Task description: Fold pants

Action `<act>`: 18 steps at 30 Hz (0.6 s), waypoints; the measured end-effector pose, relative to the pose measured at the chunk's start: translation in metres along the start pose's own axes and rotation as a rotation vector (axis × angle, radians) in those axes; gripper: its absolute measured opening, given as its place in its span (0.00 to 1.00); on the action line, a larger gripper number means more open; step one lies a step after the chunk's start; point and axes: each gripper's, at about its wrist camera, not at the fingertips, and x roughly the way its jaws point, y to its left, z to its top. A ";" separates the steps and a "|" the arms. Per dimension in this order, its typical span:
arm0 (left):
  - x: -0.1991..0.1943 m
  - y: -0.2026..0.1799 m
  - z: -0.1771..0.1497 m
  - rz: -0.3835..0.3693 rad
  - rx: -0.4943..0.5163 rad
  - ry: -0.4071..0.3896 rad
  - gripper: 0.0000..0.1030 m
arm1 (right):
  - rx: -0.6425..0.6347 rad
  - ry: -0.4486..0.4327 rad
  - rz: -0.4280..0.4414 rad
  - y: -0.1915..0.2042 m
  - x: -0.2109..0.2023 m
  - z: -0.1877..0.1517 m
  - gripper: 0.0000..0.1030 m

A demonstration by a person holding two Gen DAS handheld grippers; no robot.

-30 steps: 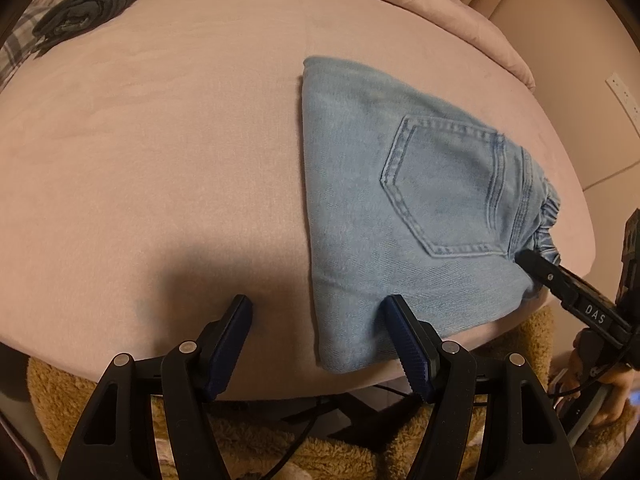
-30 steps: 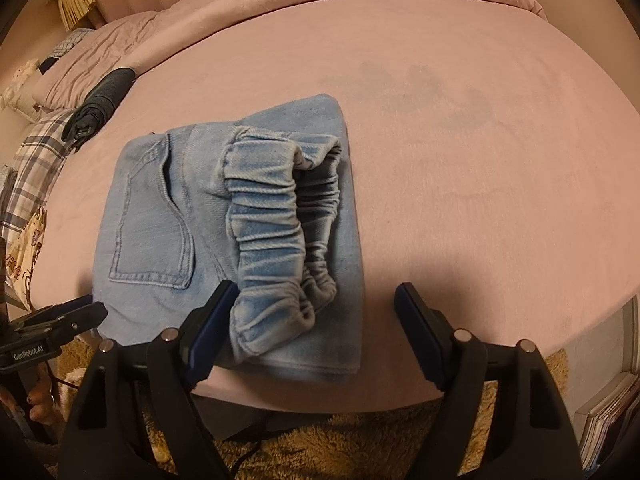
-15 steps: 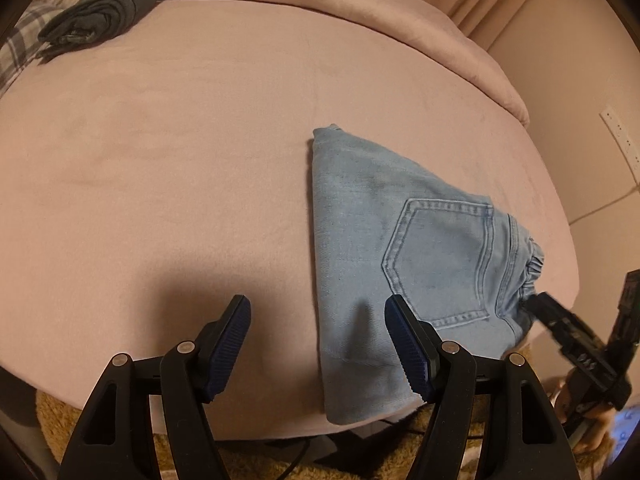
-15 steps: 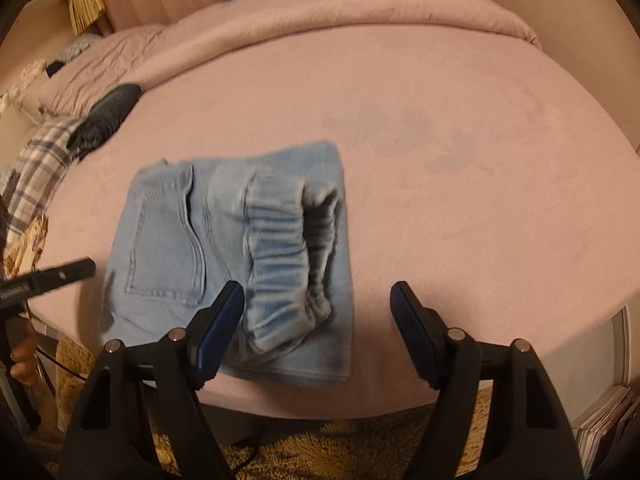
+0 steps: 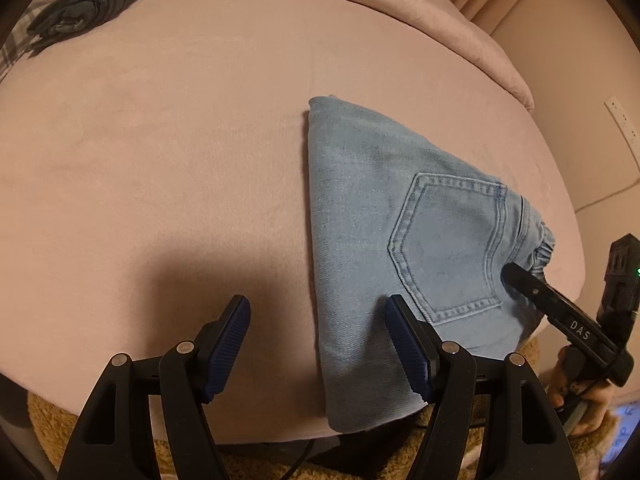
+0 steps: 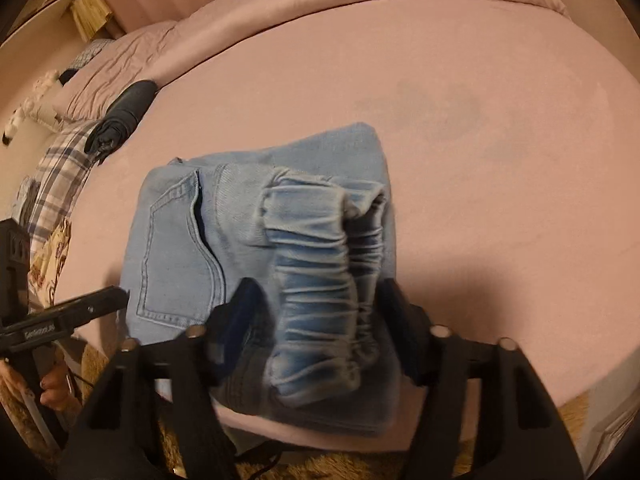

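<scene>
The light blue jeans (image 5: 384,216) lie folded in a compact stack near the front edge of the pink bed (image 5: 160,140), back pocket facing up. In the right wrist view the jeans (image 6: 192,240) show their gathered elastic waistband (image 6: 320,280) on top. My left gripper (image 5: 318,344) is open and empty, straddling the jeans' left folded edge. My right gripper (image 6: 316,320) is open with its jaws on either side of the waistband, close to the cloth. The right gripper's finger (image 5: 552,304) also shows in the left wrist view, at the waistband end.
A rolled dark garment (image 5: 88,4) lies at the far left of the bed; it also shows in the right wrist view (image 6: 124,116), beside plaid fabric (image 6: 60,168). A tan shaggy rug (image 6: 580,412) lies below the bed's front edge. A wall is at the right (image 5: 580,80).
Both grippers dipped back toward the jeans after lifting away. The right gripper has moved forward so its open jaws now flank the waistband. The jeans have not moved.
</scene>
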 end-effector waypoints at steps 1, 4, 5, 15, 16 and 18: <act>-0.001 0.000 0.001 0.001 0.002 0.000 0.69 | -0.011 -0.015 0.005 0.003 -0.004 -0.001 0.39; -0.004 -0.002 0.006 -0.007 0.008 -0.011 0.69 | 0.017 -0.070 0.006 0.003 -0.025 0.002 0.26; -0.004 -0.005 0.006 -0.010 0.011 -0.016 0.69 | 0.037 -0.091 0.038 0.000 -0.032 0.004 0.26; 0.014 -0.018 0.016 -0.001 0.042 0.000 0.69 | -0.051 -0.100 -0.073 0.011 -0.033 -0.004 0.26; 0.017 -0.018 0.017 0.000 0.041 0.007 0.69 | -0.044 -0.082 -0.075 0.003 -0.027 -0.006 0.26; 0.020 -0.019 0.017 0.004 0.046 0.011 0.69 | -0.029 -0.074 -0.064 -0.005 -0.021 -0.010 0.27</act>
